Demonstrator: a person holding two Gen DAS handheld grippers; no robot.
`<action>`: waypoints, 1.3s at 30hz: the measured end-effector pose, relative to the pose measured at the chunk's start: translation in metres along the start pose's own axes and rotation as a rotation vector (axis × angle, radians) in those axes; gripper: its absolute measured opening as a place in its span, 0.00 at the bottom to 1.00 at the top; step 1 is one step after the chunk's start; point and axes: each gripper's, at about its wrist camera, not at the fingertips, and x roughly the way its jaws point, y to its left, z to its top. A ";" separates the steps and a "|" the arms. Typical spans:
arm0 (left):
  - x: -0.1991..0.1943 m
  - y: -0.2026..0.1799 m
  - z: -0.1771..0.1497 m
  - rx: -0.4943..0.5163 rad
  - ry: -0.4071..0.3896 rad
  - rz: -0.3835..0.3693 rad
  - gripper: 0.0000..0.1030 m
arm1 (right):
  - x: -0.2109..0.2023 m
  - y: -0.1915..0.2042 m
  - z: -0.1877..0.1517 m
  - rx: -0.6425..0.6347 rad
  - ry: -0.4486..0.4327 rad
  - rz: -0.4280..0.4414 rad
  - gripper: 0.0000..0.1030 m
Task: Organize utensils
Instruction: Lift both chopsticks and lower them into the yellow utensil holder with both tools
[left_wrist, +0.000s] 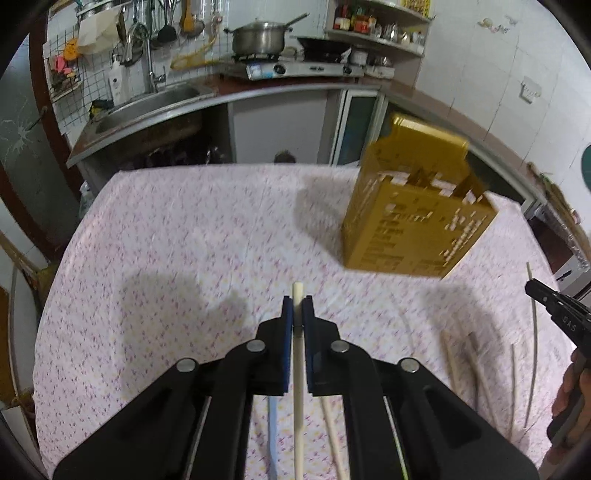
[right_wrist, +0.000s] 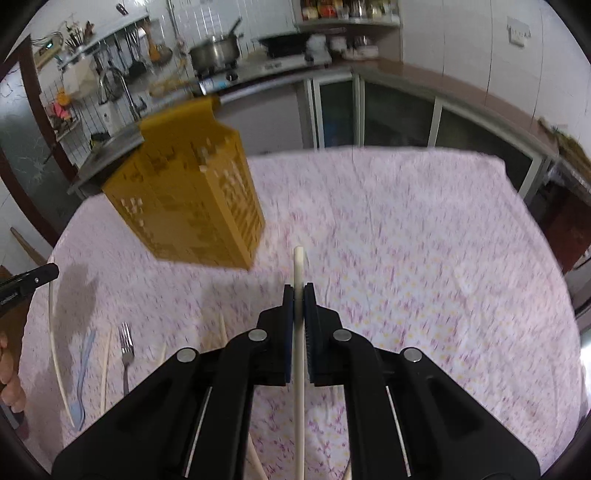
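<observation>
My left gripper (left_wrist: 297, 301) is shut on a cream chopstick (left_wrist: 297, 290), whose end pokes out past the pads above the flowered tablecloth (left_wrist: 184, 229). My right gripper (right_wrist: 298, 290) is shut on another cream chopstick (right_wrist: 299, 262) in the same way. A tall gold box (left_wrist: 417, 206) with slots in its top stands on the cloth, to the right ahead of the left gripper and to the left ahead of the right one (right_wrist: 192, 192). Loose on the cloth lie a metal fork (right_wrist: 126, 347), a pale blue spoon (right_wrist: 81, 373) and several chopsticks (left_wrist: 452, 358).
Behind the table runs a kitchen counter with a sink (left_wrist: 147, 110), a stove with a steel pot (left_wrist: 258, 37) and shelves of jars (left_wrist: 376, 26). The far half of the cloth (right_wrist: 424, 221) is bare. A hand (right_wrist: 11, 376) shows at the left edge.
</observation>
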 end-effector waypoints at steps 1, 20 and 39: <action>-0.005 -0.001 0.003 0.002 -0.021 -0.008 0.06 | -0.005 0.002 0.005 -0.001 -0.024 0.005 0.06; -0.054 -0.032 0.056 0.040 -0.180 -0.050 0.06 | -0.024 0.018 0.051 -0.020 -0.151 0.052 0.06; -0.044 -0.040 0.067 0.036 -0.187 -0.075 0.06 | -0.019 0.009 0.055 0.010 -0.237 0.037 0.06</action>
